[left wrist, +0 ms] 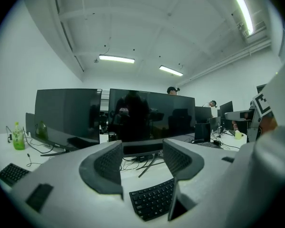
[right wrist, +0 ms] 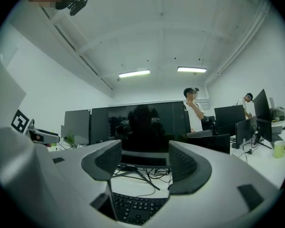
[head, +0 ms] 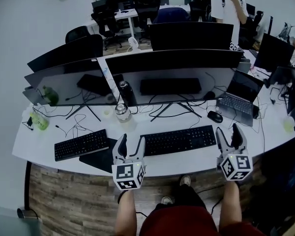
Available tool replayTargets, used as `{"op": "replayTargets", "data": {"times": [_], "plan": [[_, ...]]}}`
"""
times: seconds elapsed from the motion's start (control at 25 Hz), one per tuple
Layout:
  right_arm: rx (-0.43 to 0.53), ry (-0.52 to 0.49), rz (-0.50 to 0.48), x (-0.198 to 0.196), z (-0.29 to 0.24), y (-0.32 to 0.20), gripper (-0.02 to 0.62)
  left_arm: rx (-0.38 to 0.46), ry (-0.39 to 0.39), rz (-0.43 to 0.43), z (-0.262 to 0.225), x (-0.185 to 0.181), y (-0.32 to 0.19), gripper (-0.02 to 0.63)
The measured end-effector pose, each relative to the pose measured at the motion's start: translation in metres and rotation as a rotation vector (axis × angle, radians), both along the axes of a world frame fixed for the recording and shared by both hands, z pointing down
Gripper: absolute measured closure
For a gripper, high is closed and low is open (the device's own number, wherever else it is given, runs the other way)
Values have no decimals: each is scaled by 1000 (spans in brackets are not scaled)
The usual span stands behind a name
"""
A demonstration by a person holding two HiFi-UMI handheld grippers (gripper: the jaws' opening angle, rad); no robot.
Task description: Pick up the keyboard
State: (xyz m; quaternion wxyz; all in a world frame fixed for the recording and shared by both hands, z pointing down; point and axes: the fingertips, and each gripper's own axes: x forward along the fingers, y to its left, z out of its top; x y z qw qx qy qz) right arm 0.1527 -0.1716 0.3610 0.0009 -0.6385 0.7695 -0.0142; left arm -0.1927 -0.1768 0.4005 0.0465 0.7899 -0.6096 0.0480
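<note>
A black keyboard (head: 179, 139) lies flat on the white desk (head: 187, 161), in front of the middle monitor. My left gripper (head: 131, 142) hovers at the keyboard's left end, jaws apart, with nothing pinched. In the left gripper view the keyboard's end (left wrist: 154, 198) shows low between the left gripper's (left wrist: 142, 161) dark pads. My right gripper (head: 229, 132) stands just beyond the keyboard's right end, also open. The right gripper view shows the keyboard (right wrist: 137, 207) below the right gripper (right wrist: 143, 164) and its spread fingers, apart from them.
A second keyboard (head: 81, 144) and a dark pad (head: 101, 159) lie to the left. A mouse (head: 215, 116) and a laptop (head: 238, 100) sit at the right. Wide monitors (head: 177, 77), cables, a metal bottle (head: 122, 112) and a green bottle (head: 39, 121) stand behind. A person (head: 228, 9) stands far back.
</note>
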Motion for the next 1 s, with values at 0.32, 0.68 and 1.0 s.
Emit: {"op": "replayTargets", "data": {"times": [0.32,0.68,1.0], "plan": [[-44,-14,4,16,28,-36,301,-83,-12,0,34,5,-32,356],[-206,-14,-29,19,97,-72,295,-245,-28,-42,95,2,-48,356],[-383,10,-57,23,176,-85,281,-378,-27,-65,154,0,-52,356]]}}
